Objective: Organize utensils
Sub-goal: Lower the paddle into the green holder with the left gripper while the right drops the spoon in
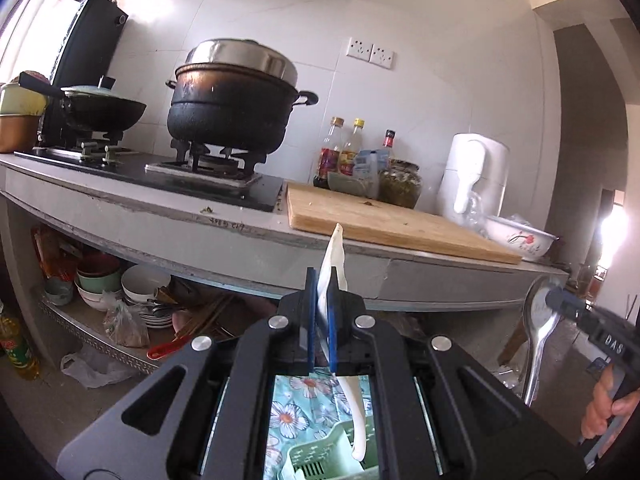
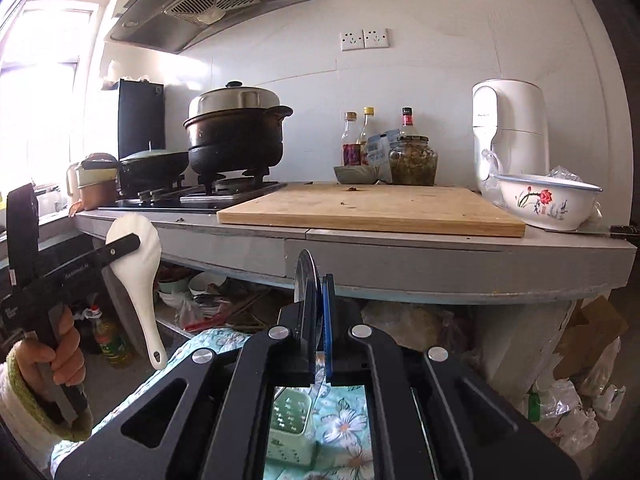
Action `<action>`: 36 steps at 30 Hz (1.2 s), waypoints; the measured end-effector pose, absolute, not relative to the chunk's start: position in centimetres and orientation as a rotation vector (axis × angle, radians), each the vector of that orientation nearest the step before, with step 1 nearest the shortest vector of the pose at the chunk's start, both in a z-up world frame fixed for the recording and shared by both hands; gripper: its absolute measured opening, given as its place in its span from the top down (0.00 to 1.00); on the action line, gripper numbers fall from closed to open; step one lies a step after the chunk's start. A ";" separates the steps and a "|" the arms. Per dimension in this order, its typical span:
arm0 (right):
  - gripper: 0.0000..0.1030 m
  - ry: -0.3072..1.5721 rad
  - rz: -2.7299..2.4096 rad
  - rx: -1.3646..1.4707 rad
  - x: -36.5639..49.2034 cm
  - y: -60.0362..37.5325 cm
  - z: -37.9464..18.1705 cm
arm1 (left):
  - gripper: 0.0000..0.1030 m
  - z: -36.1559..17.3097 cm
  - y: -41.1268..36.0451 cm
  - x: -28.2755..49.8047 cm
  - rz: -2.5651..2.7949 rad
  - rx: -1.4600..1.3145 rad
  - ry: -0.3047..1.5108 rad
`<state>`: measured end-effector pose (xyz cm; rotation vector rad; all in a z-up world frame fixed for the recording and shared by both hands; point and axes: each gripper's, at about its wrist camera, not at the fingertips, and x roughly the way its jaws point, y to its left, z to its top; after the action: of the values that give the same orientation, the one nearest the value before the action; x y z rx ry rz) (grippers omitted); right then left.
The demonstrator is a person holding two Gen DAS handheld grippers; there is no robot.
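White spoon (image 2: 134,264) broadside only in right view, left claw (image 2: 120,250) pinching bowl.

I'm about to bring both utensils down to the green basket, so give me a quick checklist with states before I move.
1. Left tongs shut on the white rice paddle: ok.
2. Right tongs shut on the metal spoon: ok; they pinch its bowl and the handle hangs down.
3. Paddle seated firmly: cannot tell; it is held by its blade, with the long handle hanging free.
4. Green basket in view below on the floral cloth: ok.
5. Basket compartments free: cannot tell, mostly hidden by the tongs' bodies.
6. Both utensils apart from the counter edge: ok.
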<state>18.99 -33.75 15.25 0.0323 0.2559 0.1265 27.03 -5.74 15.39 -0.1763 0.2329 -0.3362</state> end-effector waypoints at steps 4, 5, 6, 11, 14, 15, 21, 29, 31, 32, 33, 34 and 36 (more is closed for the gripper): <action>0.97 0.272 0.119 0.023 22.3 -33.3 14.3 | 0.96 13.1 -5.1 28.7 -0.340 -0.190 0.264; 0.97 0.274 0.112 0.011 22.9 -33.1 13.8 | 0.96 12.5 -5.1 28.9 -0.339 -0.185 0.265; 0.97 0.279 0.108 0.000 23.5 -32.9 13.3 | 0.96 11.8 -5.2 28.9 -0.336 -0.177 0.264; 0.97 0.301 0.093 -0.024 25.4 -32.4 11.2 | 0.96 9.6 -5.7 29.5 -0.325 -0.140 0.275; 0.97 0.310 0.090 -0.031 25.7 -32.3 10.4 | 0.96 8.5 -5.9 29.7 -0.330 -0.128 0.284; 0.97 0.312 0.089 -0.036 25.9 -32.2 10.1 | 0.96 8.1 -6.1 29.7 -0.332 -0.122 0.287; 0.97 0.326 0.088 -0.060 26.0 -31.9 8.7 | 0.96 6.2 -6.6 29.5 -0.348 -0.097 0.320; 0.97 0.338 0.121 -0.074 25.4 -31.2 7.4 | 0.96 4.7 -6.1 29.3 -0.370 -0.126 0.384; 0.96 0.352 0.134 -0.085 25.2 -30.9 6.6 | 0.93 4.5 -5.6 29.2 -0.382 -0.149 0.397; 0.96 0.360 0.142 -0.088 25.1 -30.7 6.2 | 0.91 4.4 -5.4 29.2 -0.385 -0.159 0.406; 0.96 0.368 0.149 -0.088 25.0 -30.6 5.8 | 0.85 4.4 -5.2 29.1 -0.389 -0.168 0.412; 0.96 0.382 0.161 -0.088 24.9 -30.4 5.4 | 0.78 4.3 -5.0 29.0 -0.392 -0.176 0.414; 0.96 0.404 0.178 -0.081 24.6 -30.3 4.8 | 0.72 4.4 -4.7 28.7 -0.391 -0.189 0.413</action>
<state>24.60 -30.30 4.77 -0.0812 0.4045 0.1778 28.75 -4.65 4.39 -0.1890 0.4131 -0.3913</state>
